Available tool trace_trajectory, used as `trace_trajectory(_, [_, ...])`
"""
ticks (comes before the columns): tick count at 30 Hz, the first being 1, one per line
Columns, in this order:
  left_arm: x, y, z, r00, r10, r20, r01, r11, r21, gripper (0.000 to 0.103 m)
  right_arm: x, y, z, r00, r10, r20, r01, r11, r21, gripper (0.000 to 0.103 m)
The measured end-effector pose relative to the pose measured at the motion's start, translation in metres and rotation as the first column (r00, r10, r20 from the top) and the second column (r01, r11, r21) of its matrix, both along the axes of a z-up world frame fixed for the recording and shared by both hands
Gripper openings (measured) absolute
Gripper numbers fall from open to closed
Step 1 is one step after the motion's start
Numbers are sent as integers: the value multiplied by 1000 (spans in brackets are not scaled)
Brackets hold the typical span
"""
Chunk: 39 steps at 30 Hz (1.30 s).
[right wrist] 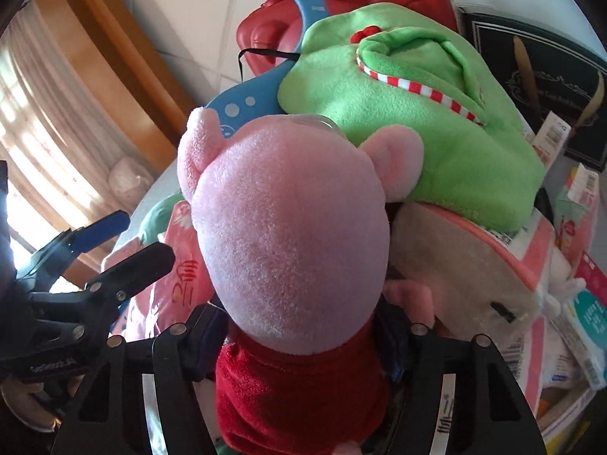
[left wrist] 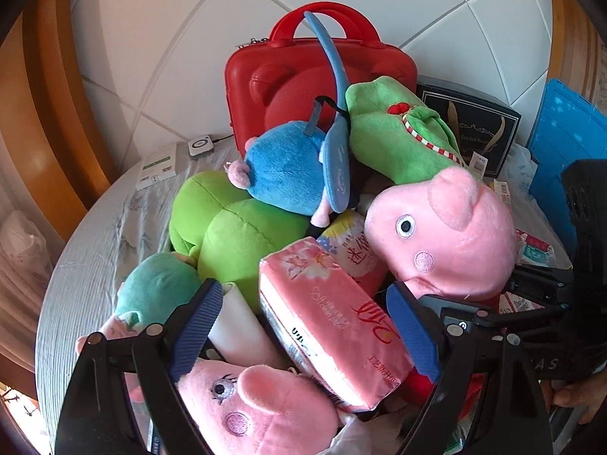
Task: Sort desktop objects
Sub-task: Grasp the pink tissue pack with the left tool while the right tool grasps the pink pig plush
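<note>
Evidently the grasping step is in hand. The right gripper (right wrist: 299,345) has its jaws set either side of the red-clothed neck of the pink plush pig with the red top (right wrist: 288,235), which lies on top of the heap on the cloth-covered round table (left wrist: 87,250); the jaws look to be pinching the fabric, though the contact itself is partly hidden by the plush.

The left gripper (left wrist: 303,322) stands with jaws spread wide, straddling the pink soft pack of tissues (left wrist: 334,322) without pressing on it.

Next move, in my judgement: confirm the pig is firmly held, then lift it clear. The green plush garment with red-and-white striped trim (right wrist: 417,132) rests against the pig's head and may drag along. The left gripper would need to close on the tissue pack before any lift.

Legible writing: the tissue pack carries "Soft clean paper" plus red Chinese characters I cannot read with confidence. The dark gift box with gold ornament (left wrist: 470,129) shows "Cup And Saucer", partly obscured. Other labels are too small to read.
</note>
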<state>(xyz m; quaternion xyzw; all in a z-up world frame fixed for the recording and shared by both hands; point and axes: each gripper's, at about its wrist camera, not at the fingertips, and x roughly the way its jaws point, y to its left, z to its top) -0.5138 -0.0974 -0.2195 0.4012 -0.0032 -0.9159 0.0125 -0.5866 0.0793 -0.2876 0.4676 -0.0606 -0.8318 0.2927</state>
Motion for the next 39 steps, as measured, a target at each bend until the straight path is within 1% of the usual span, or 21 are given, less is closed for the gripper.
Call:
trace_trajectory(4, [-10,8,-4,999,-31,26,30,998,46,89,-2,20,-7,999,-32,39,33,999,-32,66])
trace_trajectory(5, [-13,6,-7,999,-14,38,12,998,60,89,-4,23,-8,998,-33,47,35,999,-40,66])
trace_trajectory(7, [-17,2,-14,998,18,60,-21,999,40,89,-6,27,-8,998,-27,54,30,998,-63,66])
trace_trajectory(10, [-16,-5,-22,996,29,87,-36,996,82,89,-4,31,-8,999,-10,41,13,997,-70,66])
trace_trajectory(11, [-17,-3,-26,994,27,106,-35,997,73,89,-4,33,-8,999,-10,42,13,997,-73,66])
trace_trajectory(12, [-18,-1,-32,992,33,124,-39,998,51,89,-4,33,-8,999,-9,43,12,997,-71,66])
trace_trajectory(13, [-17,0,-35,990,36,134,-43,998,50,89,-4,33,-8,999,-7,45,10,998,-68,66])
trace_trajectory(15, [-15,0,-39,988,43,147,-54,996,72,89,-6,31,-7,999,1,44,2,998,-57,68])
trace_trajectory(17, [-12,-3,-41,988,51,147,-62,995,73,91,-6,29,-6,999,14,43,-12,999,-39,69])
trace_trajectory(20, [-6,-16,-45,982,71,177,-96,986,140,93,-12,23,-6,998,33,54,-32,999,-12,74])
trace_trajectory(22, [0,-21,-46,980,83,179,-113,981,160,95,-15,19,-5,998,42,57,-43,999,9,74])
trace_trajectory(25, [1,-20,-50,978,116,172,-142,979,147,97,-18,14,-6,997,47,61,-48,999,18,76])
trace_trajectory(28, [-9,-18,-57,970,143,195,-173,974,147,98,-22,15,-6,996,34,79,-35,999,10,77])
trace_trajectory(30, [-15,-13,-59,969,159,191,-178,980,88,101,-24,17,-8,996,44,81,-46,999,24,78])
trace_trajectory(31, [-16,-13,-59,968,161,192,-178,981,74,102,-26,16,-8,995,49,84,-52,998,38,78])
trace_trajectory(33, [-12,-13,-55,974,139,177,-155,984,83,93,-26,16,-6,995,55,85,-58,998,38,78])
trace_trajectory(34, [-8,-12,-52,981,107,162,-123,988,93,73,-25,14,-5,996,61,69,-64,996,55,77])
trace_trajectory(35, [-5,-8,-48,985,81,151,-95,992,89,63,-20,11,-3,996,73,44,-76,995,66,73])
trace_trajectory(36, [-2,-5,-45,987,73,145,-81,995,54,61,-16,7,-1,996,86,25,-87,994,72,68])
trace_trajectory(37, [2,-3,-42,989,57,134,-62,997,36,60,-12,6,3,996,94,8,-94,993,70,67])
trace_trajectory(39, [10,-3,-38,992,34,121,-41,998,53,56,-2,8,12,995,94,-22,-93,994,56,66])
